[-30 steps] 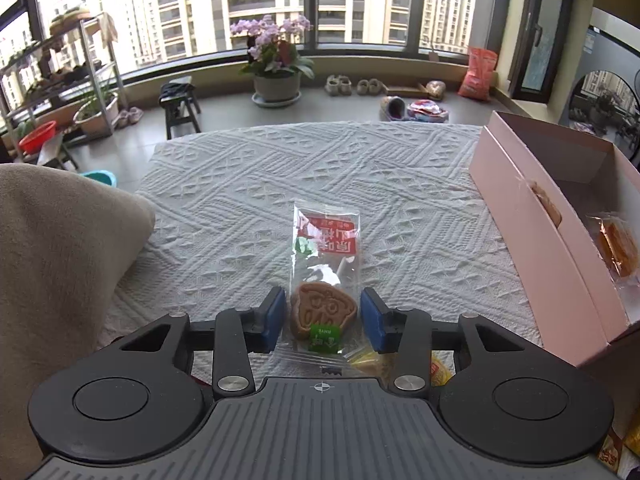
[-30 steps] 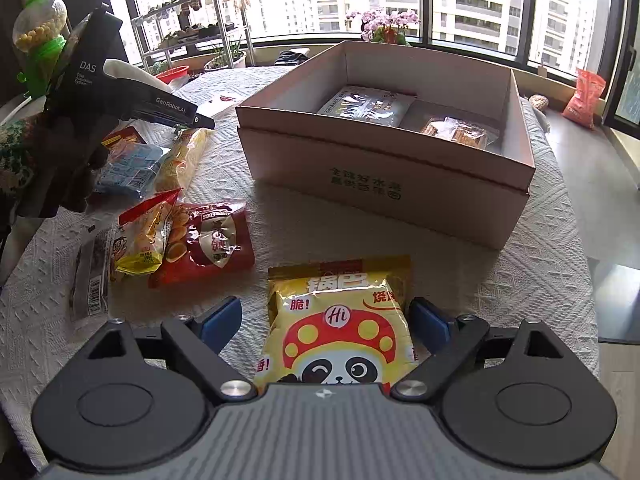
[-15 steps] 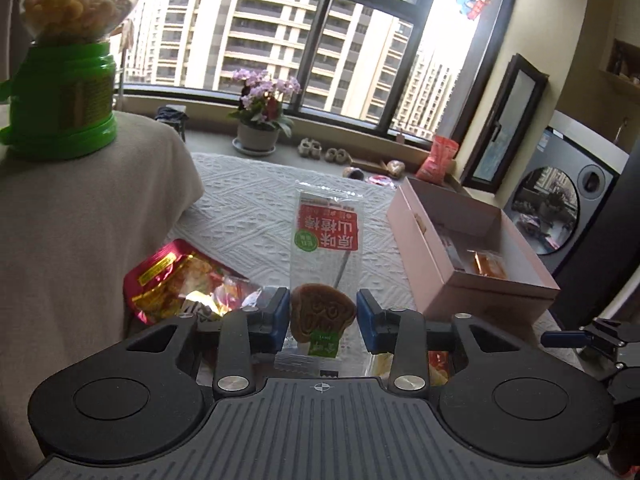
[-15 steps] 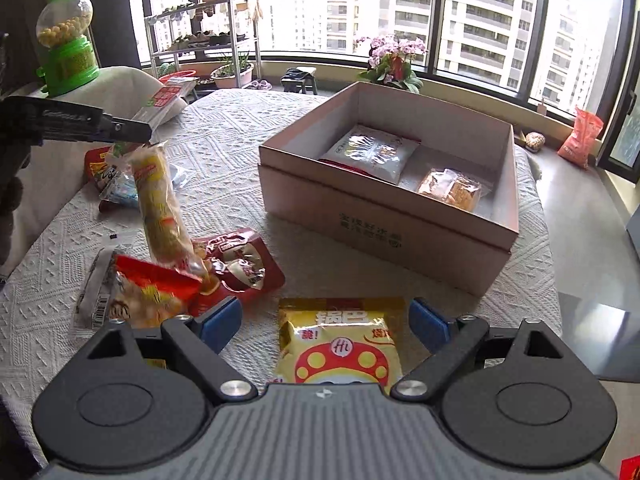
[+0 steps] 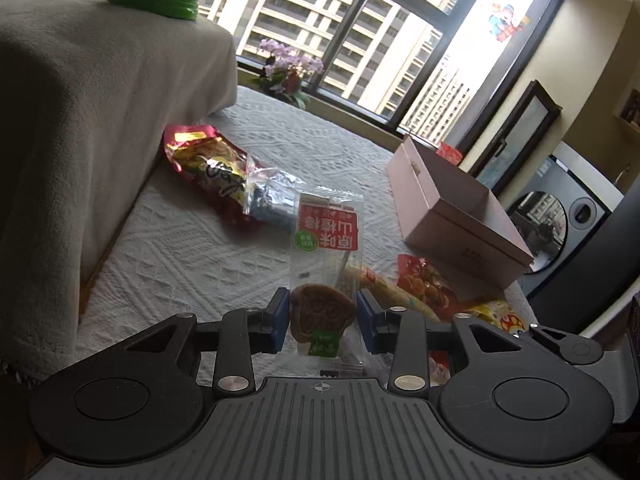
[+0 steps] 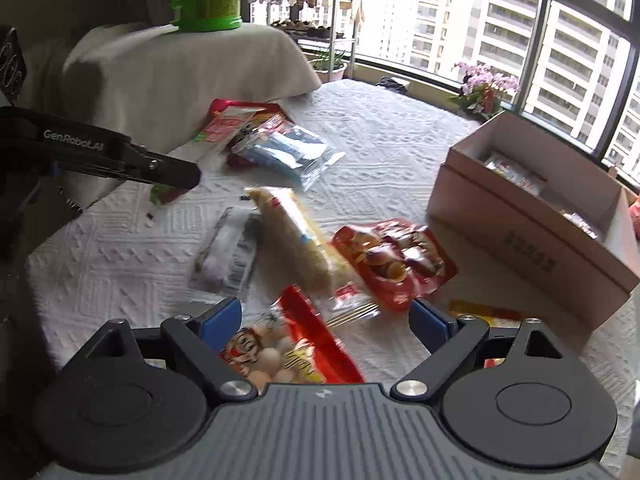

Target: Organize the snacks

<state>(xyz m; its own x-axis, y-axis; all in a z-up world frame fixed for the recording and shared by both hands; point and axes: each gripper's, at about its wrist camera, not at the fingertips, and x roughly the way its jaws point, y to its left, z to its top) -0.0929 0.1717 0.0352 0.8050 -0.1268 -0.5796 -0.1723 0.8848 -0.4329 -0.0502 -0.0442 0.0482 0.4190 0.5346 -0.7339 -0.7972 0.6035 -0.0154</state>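
My left gripper (image 5: 322,322) is shut on a clear lollipop packet (image 5: 326,240) with a red label and a brown biscuit-like disc, held up above the white tablecloth (image 5: 192,264). The right wrist view shows that gripper (image 6: 176,172) from the side at the left, with the packet's red label (image 6: 224,126) sticking out behind it. My right gripper (image 6: 324,322) stands open low over the snack pile, a red and yellow cartoon packet (image 6: 280,356) lying under its gap. The open pink box (image 6: 532,240) sits at the right with a few snacks inside.
Loose on the cloth lie a long yellow roll (image 6: 296,240), a red packet (image 6: 392,260), a grey packet (image 6: 228,256), a blue clear packet (image 6: 288,148) and a yellow bag (image 6: 484,310). A beige-covered block (image 6: 180,72) with a green candy dispenser (image 6: 208,4) borders the table's left.
My left gripper closed on the lollipop packet, lifted it off the cloth and swung away from the box. My right gripper slid left from the yellow panda bag to the red cartoon packet.
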